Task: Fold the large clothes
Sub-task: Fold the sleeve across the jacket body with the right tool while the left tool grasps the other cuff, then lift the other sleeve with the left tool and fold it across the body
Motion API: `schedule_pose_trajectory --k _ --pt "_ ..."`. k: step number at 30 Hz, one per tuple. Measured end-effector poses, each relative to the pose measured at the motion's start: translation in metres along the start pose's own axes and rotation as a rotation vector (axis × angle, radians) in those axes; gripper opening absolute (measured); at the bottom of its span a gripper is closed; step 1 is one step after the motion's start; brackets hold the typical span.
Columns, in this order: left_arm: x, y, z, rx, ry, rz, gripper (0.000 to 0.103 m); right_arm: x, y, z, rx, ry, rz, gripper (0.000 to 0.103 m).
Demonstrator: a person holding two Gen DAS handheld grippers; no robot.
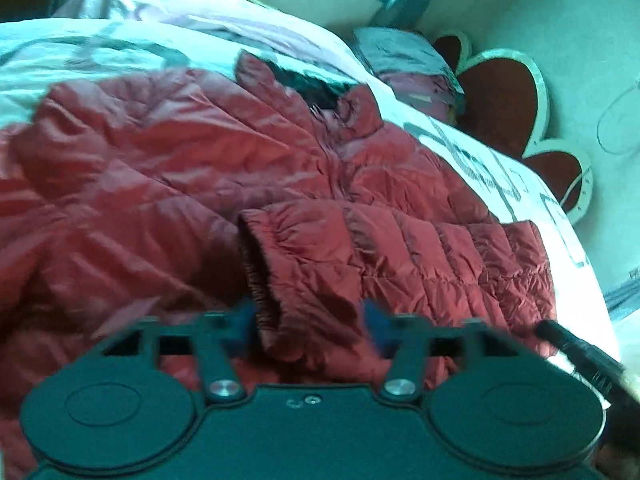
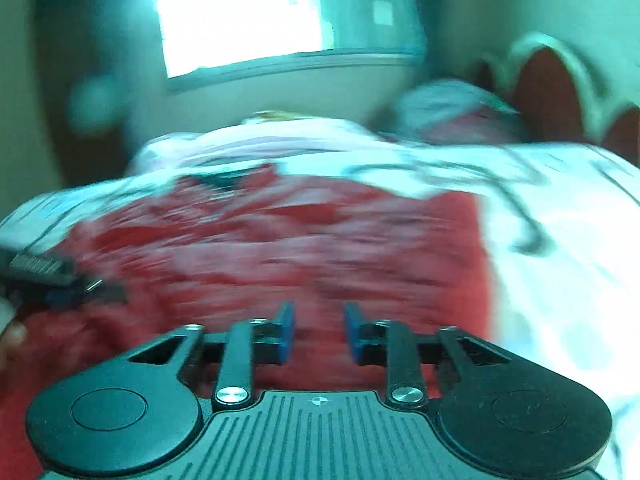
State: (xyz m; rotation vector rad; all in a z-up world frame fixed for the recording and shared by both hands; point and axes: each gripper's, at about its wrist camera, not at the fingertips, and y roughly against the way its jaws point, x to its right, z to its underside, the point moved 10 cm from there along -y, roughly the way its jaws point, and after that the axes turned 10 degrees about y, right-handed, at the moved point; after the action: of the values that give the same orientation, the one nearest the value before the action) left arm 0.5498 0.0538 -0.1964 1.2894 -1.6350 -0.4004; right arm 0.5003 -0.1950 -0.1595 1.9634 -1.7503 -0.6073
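Left wrist view showed a red quilted puffer jacket (image 1: 192,168) spread across a bed (image 1: 520,184) covered in a white sheet with dark line patterns. The jacket lay rumpled, its collar (image 1: 352,116) pointing toward the far side of the bed. One sleeve was folded across the body of the jacket, and its gathered elastic cuff (image 1: 264,280) lay nearest the camera. The left gripper (image 1: 308,328) sat low over that sleeve, with the cuff end between its two blue fingers (image 1: 378,330). The fingers stood a sleeve's width apart; motion blur hid whether the pads were pressing the fabric, so a grip could not be confirmed. A black part of the other tool (image 1: 572,348) entered at the lower right edge. A pillow (image 1: 408,68) rested at the far corner of the bed, next to a headboard with red heart-shaped panels (image 1: 500,96).

Right wrist view was heavily blurred. The right gripper (image 2: 319,332) hovered just above the red jacket, near its edge closest to the camera. Its blue fingers (image 2: 286,330) stood apart with an empty gap between them, only jacket fabric visible below. A bright window (image 2: 240,12) filled the wall beyond the bed.
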Motion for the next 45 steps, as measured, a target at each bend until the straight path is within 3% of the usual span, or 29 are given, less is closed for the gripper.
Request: schedule_pose_trajectory --k 1,5,8,10,17,18,19,22,26,27,29,32,34,36,37,39,41,43,45 --pt "0.002 -0.002 -0.001 0.015 -0.019 -0.001 0.012 0.015 0.003 0.001 0.000 -0.037 0.026 0.022" --pt "0.000 0.038 -0.023 0.192 -0.048 -0.039 0.009 0.054 0.003 -0.001 0.010 -0.129 0.079 0.022" --pt "-0.026 0.066 -0.030 0.253 -0.067 -0.121 0.009 0.060 0.001 -0.001 0.006 -0.129 0.067 0.022" --pt "-0.048 0.064 -0.025 0.227 -0.070 -0.192 0.009 0.058 -0.002 0.002 -0.012 -0.112 0.037 0.022" --pt "-0.066 0.057 -0.015 0.223 -0.014 -0.230 0.009 0.036 -0.016 0.012 -0.048 -0.053 -0.026 0.022" --pt "-0.066 0.056 -0.016 0.232 -0.023 -0.242 0.009 0.033 -0.020 0.012 -0.055 -0.036 -0.030 0.020" --pt "-0.067 0.056 -0.017 0.236 -0.027 -0.248 0.009 0.031 -0.025 0.013 -0.072 -0.016 -0.034 0.007" --pt "-0.072 0.051 -0.016 0.209 -0.022 -0.259 0.009 0.030 -0.047 0.025 -0.150 0.050 -0.006 0.004" --pt "-0.070 0.059 -0.012 0.200 -0.063 -0.262 0.014 0.040 -0.031 0.010 -0.089 0.023 -0.009 0.004" --pt "-0.070 0.067 -0.014 0.231 -0.078 -0.291 0.024 0.042 -0.026 0.003 -0.061 0.018 -0.014 0.004" --pt "-0.068 0.085 -0.020 0.319 -0.107 -0.346 0.027 0.045 -0.026 -0.010 -0.030 0.022 -0.015 0.004" --pt "-0.051 0.086 -0.028 0.352 -0.142 -0.315 0.027 0.044 -0.042 -0.025 -0.026 0.024 -0.037 0.004" --pt "-0.038 0.063 -0.027 0.287 -0.181 -0.294 0.028 0.041 -0.064 -0.021 -0.069 0.053 -0.029 0.004" --pt "-0.040 0.033 -0.020 0.182 -0.190 -0.295 0.031 0.043 -0.090 -0.002 -0.167 0.065 -0.021 0.004" --pt "-0.044 0.024 -0.017 0.171 -0.196 -0.307 0.031 0.043 -0.091 -0.001 -0.138 0.078 -0.017 0.004" --pt "-0.046 0.022 -0.015 0.178 -0.200 -0.313 0.031 0.043 -0.088 -0.002 -0.141 0.105 -0.010 0.004" --pt "-0.039 0.038 -0.018 0.236 -0.194 -0.303 0.030 0.046 -0.069 -0.011 -0.107 0.072 -0.011 0.004" --pt "-0.032 0.051 -0.015 0.287 -0.191 -0.278 0.047 0.045 -0.048 -0.015 -0.057 0.064 -0.013 0.004" --pt "-0.036 0.041 -0.004 0.232 -0.186 -0.287 0.049 0.037 -0.046 -0.004 -0.090 0.068 -0.037 0.004"
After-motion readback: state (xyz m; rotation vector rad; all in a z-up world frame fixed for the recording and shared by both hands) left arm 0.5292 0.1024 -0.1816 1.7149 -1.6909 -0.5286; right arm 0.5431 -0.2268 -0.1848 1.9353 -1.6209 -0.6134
